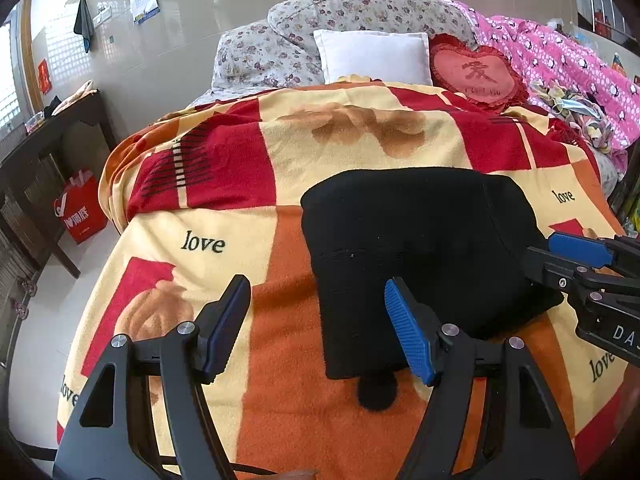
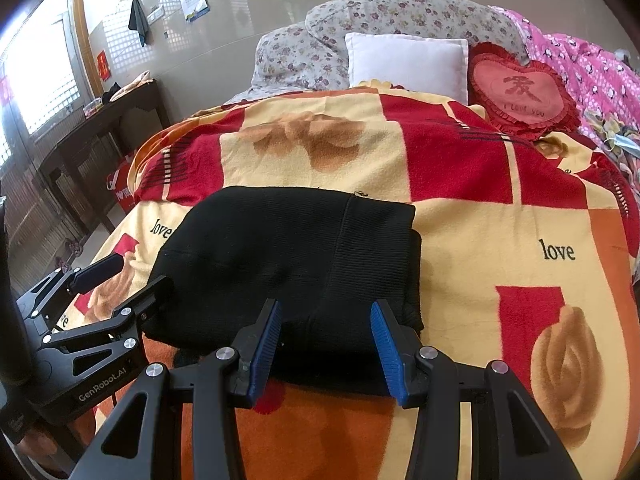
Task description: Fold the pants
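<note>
The black pants (image 2: 288, 252) lie folded into a compact, roughly square bundle on the bed's blanket (image 2: 500, 216), a fleece in red, orange and cream blocks printed with roses and the word "love". Taking the pants as the landmark: the left hand-held gripper (image 1: 316, 316) hovers at their near-left corner with its blue-padded jaws spread wide, one pad over bare orange blanket and the other over the black fabric, nothing pinched between them. The right hand-held gripper (image 2: 326, 344) sits at the near edge of the pants, its jaws parted about halfway; the fabric shows between the pads, but they do not visibly press on it. Beyond the far edge of the pants, toward the head of the bed, stand a white pillow (image 2: 408, 62), floral pillows (image 2: 380, 12) behind it, and a red heart-shaped cushion (image 2: 520, 92) to its right. Farther right a pink quilt (image 1: 560, 64) is heaped. Left of the pants, off the bed, a dark wooden table (image 1: 48, 148) stands against the wall with a red bag (image 1: 80, 212) beneath it.
</note>
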A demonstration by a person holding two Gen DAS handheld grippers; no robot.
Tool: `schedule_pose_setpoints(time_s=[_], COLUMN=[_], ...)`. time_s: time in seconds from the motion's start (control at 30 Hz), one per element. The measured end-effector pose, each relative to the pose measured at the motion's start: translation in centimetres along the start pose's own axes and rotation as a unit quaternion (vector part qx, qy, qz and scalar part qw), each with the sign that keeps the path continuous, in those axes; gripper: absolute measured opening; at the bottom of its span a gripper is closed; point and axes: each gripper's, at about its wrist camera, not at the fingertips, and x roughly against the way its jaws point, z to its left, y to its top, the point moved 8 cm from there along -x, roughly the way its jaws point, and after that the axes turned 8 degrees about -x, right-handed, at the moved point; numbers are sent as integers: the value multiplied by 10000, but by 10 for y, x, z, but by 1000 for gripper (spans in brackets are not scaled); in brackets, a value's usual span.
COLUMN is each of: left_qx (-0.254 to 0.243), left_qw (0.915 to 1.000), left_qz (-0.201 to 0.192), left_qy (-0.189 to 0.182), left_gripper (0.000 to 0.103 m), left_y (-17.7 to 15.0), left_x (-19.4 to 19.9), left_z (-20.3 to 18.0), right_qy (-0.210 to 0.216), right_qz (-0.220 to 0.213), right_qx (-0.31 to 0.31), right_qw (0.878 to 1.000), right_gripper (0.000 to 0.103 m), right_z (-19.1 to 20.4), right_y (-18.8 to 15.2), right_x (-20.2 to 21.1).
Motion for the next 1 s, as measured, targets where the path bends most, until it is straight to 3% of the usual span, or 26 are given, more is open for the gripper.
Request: schedule_pose_setpoints(time_s=[1.0], left_qx=[37], left_qw=[9999], left_qz=[32], left_qy=[-88], left_gripper=[70], left_y=[-3], left_x=[-1], left_z=[-4], right_qy=[31], right_qz=[7], right_qx=[-27], right_qw=[10000], right_gripper=[45], right_z=[3], right_y=[-2], right_x=[-5])
